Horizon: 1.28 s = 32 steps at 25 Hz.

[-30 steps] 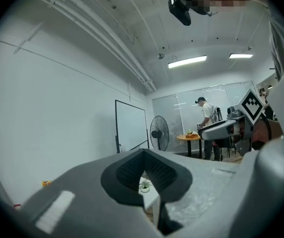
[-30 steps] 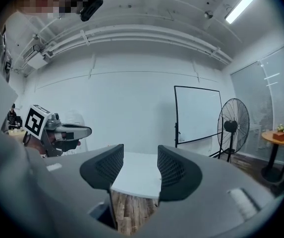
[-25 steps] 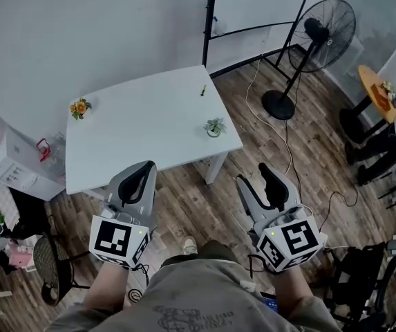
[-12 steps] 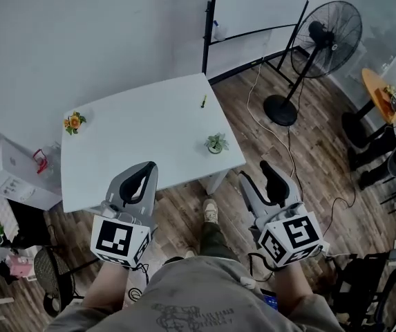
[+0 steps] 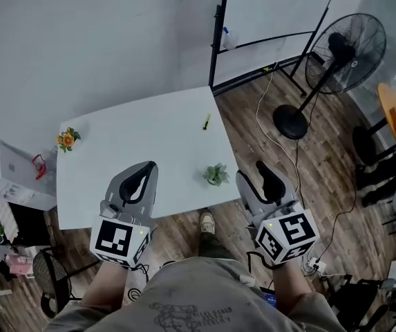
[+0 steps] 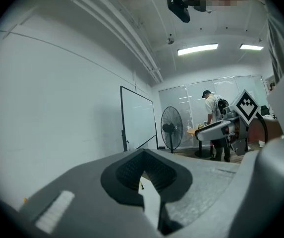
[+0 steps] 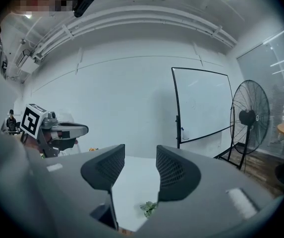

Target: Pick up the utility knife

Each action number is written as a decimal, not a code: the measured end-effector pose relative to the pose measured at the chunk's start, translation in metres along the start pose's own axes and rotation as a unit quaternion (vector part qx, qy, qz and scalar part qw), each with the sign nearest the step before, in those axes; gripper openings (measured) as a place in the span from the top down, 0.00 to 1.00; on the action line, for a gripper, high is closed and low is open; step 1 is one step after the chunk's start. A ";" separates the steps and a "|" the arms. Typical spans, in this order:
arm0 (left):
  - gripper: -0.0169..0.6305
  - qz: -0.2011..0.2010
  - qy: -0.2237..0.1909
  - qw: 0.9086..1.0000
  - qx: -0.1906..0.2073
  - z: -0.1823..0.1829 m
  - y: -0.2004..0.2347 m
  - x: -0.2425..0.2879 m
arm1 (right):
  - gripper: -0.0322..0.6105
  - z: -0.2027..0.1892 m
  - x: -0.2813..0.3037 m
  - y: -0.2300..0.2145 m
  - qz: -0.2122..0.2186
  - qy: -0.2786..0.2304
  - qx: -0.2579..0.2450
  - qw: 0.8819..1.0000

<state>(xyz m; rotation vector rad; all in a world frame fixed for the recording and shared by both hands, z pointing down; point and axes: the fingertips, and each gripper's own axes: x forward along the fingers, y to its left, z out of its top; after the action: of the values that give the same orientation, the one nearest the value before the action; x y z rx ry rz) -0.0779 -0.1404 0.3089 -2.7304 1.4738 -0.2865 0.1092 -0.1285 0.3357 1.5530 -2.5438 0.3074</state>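
Observation:
The utility knife (image 5: pixel 206 122) is a small yellow-green object lying near the far right edge of the white table (image 5: pixel 142 144). My left gripper (image 5: pixel 143 166) hangs over the table's near edge, its jaws meeting at the tips with nothing in them. In the left gripper view, the shut left gripper (image 6: pixel 143 151) leaves only a sliver of table visible. My right gripper (image 5: pixel 254 176) is just off the table's near right corner, open and empty. The right gripper (image 7: pixel 140 158) frames the table (image 7: pixel 127 182) in its own view. Both grippers are well short of the knife.
A small potted plant (image 5: pixel 216 175) stands at the table's near right edge, and a flower ornament (image 5: pixel 66 140) at its far left corner. A whiteboard stand (image 5: pixel 218 33) and a pedestal fan (image 5: pixel 343 54) stand behind on the right. Cables run across the wooden floor (image 5: pixel 287 158). Clutter sits at the left (image 5: pixel 4 206).
The table has come closer in the head view. Both grippers, earlier over the floor, now reach its near edge. Their jaws have not changed.

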 end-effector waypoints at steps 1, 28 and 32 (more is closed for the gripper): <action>0.97 0.005 0.002 1.000 0.000 -0.001 0.006 0.012 | 0.62 0.002 0.012 -0.008 0.005 0.004 0.000 1.000; 0.97 0.053 0.022 0.998 -0.003 0.009 0.078 0.135 | 0.63 0.022 0.149 -0.090 0.050 0.040 0.008 0.998; 0.97 0.044 0.023 0.999 -0.004 0.011 0.089 0.132 | 0.63 0.022 0.155 -0.083 0.041 0.044 0.020 0.998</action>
<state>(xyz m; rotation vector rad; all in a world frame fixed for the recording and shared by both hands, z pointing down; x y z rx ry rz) -0.0783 -0.3002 0.3080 -2.6723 1.6045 -0.3438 0.1118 -0.3044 0.3585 1.4185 -2.5518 0.4277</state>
